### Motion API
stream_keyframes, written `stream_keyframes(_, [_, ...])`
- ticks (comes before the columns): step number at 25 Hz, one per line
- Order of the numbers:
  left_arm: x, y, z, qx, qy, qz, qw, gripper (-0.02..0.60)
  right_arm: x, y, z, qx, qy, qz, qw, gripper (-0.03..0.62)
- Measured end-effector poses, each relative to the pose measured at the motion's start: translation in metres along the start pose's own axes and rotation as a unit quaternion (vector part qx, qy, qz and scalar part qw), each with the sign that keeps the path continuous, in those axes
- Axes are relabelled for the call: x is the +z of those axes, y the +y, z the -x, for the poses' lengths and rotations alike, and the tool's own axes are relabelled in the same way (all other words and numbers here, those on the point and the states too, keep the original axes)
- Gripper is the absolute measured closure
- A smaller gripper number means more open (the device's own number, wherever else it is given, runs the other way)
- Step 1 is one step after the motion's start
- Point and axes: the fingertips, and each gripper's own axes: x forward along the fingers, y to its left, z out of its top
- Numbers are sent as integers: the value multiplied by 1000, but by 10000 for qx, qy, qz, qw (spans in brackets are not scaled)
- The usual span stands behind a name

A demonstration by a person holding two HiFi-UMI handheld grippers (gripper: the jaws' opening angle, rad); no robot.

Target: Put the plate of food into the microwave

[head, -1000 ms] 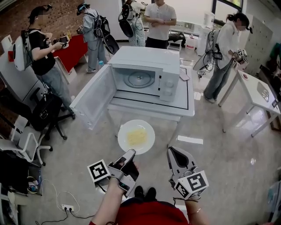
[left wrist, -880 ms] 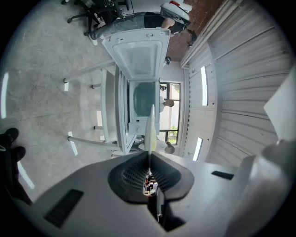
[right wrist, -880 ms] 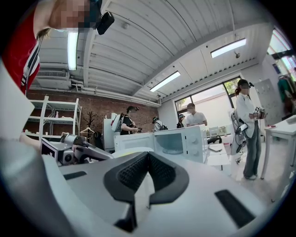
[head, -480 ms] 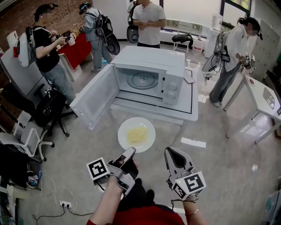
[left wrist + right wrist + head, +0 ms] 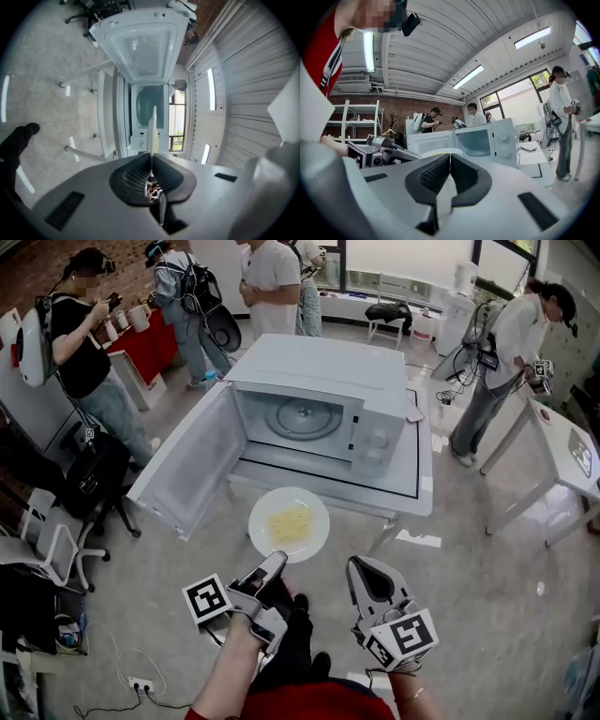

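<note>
So the round white plate (image 5: 315, 521) with the little heap of pale yellow food (image 5: 289, 523) isn't sitting on anything right now. It's up in the air just off the near edge of the white bench (image 5: 417, 479), roughly in line with the cavity of the white box-shaped microwave oven (image 5: 375, 390). The microwave's door (image 5: 183, 474) is swung wide open to the left, with the glass turntable (image 5: 302, 416) showing inside. The left tongs (image 5: 272, 566) are clamped on the plate's near rim, and the left gripper view shows the plate edge-on, pinched right between the pads. The right tongs (image 5: 361, 568) are closed with nothing in them, just hanging beside the plate's right side without touching it. My read is that the plate is stiff and probably glazed, so it's smooth and a bit slippery under rubber pads. It's held at one spot on the rim, so all the weight hangs out past the grip and will want to droop at the far edge. The food looks loose, so any tilt could slide it off. It would likely break if dropped on that hard floor. I'd take a deep bite on the rim, keep it flat, and maybe put the spare tongs on the right rim for support.
</note>
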Motion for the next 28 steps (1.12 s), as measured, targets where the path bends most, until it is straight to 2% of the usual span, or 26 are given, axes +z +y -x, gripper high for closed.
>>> stream_keyframes(8, [66, 2, -68, 36, 144, 170, 9997, 560, 8, -43, -88, -235, 175, -64, 9996, 579])
stream_keyframes(13, [95, -4, -100, 56, 312, 239, 9992, 560, 18, -62, -130, -440, 249, -105, 9987, 579])
stream_keyframes(19, [112, 2, -122, 62, 429, 193, 9989, 560, 13, -78, -154, -581, 317, -48, 9978, 579])
stream_keyframes(28, [112, 3, -126, 84, 358, 194, 9991, 560, 11, -85, -157, -594, 308, -54, 9977, 579])
